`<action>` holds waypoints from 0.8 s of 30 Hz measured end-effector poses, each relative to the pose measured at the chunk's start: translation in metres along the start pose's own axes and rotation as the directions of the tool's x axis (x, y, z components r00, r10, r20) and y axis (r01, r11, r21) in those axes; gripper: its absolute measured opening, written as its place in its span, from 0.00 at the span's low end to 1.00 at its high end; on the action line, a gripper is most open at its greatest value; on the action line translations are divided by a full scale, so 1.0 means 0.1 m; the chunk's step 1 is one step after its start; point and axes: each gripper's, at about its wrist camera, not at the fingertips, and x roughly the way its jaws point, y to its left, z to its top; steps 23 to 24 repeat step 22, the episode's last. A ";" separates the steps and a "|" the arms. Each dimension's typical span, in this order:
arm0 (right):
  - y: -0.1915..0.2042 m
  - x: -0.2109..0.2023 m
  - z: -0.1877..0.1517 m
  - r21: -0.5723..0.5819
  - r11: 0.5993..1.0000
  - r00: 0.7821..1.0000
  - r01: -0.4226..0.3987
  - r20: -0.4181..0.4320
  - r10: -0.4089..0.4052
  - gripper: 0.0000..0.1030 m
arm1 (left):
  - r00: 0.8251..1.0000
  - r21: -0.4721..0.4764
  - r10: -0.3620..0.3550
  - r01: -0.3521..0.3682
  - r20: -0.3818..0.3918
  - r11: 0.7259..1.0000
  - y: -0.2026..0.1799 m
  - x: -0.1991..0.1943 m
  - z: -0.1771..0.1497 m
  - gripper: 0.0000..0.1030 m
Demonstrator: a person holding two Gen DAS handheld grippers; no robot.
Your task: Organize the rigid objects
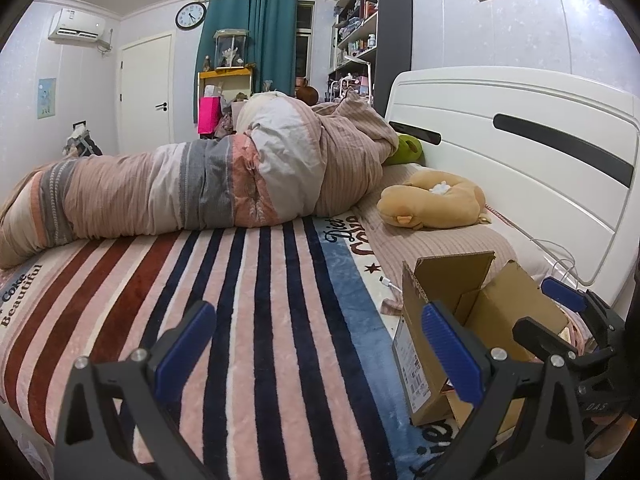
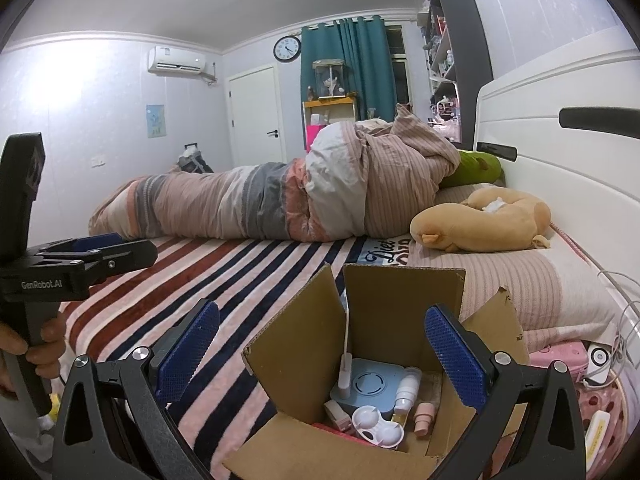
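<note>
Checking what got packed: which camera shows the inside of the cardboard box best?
The right wrist view: it looks down into the open cardboard box, showing the blue device and small bottles. The left wrist view shows only the box's outside and flaps.

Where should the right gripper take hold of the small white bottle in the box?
Probably by its neck, just under the cap, coming straight down through the open top. The white bottle stands roughly upright between the blue device and the pink bottle, so only its upper part is free. The box flaps block any sideways approach. The right gripper is open above it.
</note>
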 end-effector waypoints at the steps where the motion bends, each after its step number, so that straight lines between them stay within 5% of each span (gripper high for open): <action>1: 0.00 0.00 -0.01 0.000 1.000 1.000 0.000 0.000 0.000 1.00 | 1.000 -0.001 0.001 -0.001 -0.001 1.000 0.00 0.01 0.00 0.99; 24: 0.05 -0.01 -0.01 0.015 1.000 1.000 0.000 0.005 0.000 1.00 | 1.000 -0.003 0.000 0.000 0.001 1.000 -0.01 0.02 -0.03 0.99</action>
